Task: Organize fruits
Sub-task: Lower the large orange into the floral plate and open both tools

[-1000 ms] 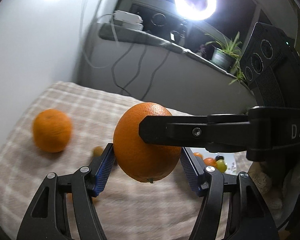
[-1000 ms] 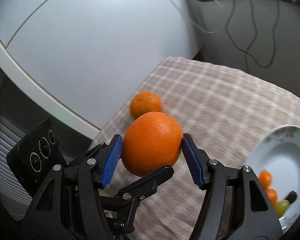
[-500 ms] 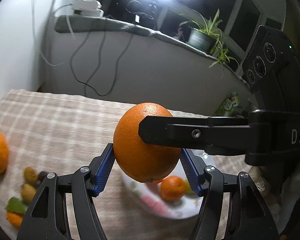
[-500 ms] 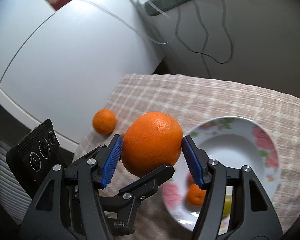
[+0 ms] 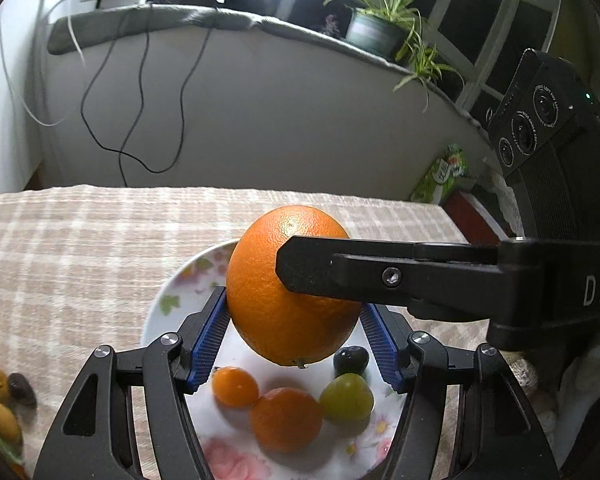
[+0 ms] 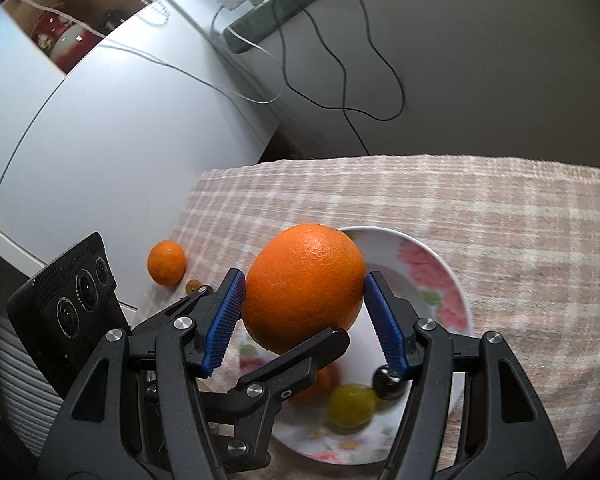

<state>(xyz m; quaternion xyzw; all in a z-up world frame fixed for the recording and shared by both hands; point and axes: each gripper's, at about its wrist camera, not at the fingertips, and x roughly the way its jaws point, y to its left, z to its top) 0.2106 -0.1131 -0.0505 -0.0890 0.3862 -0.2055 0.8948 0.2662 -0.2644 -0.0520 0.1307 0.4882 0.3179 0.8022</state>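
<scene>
Both the left gripper (image 5: 296, 340) and right gripper (image 6: 302, 320) clamped one large orange (image 6: 304, 294) above the floral plate (image 6: 456, 292), whose far half lay bare.

The left gripper (image 5: 294, 344) has matte black, cut-out fingers with ribbed blue pads (image 5: 208, 344) and silver screws at the pivots. The right gripper (image 6: 304, 322) is built the same (its body shows white letters "DAS" and three round lenses in the left view).
</scene>
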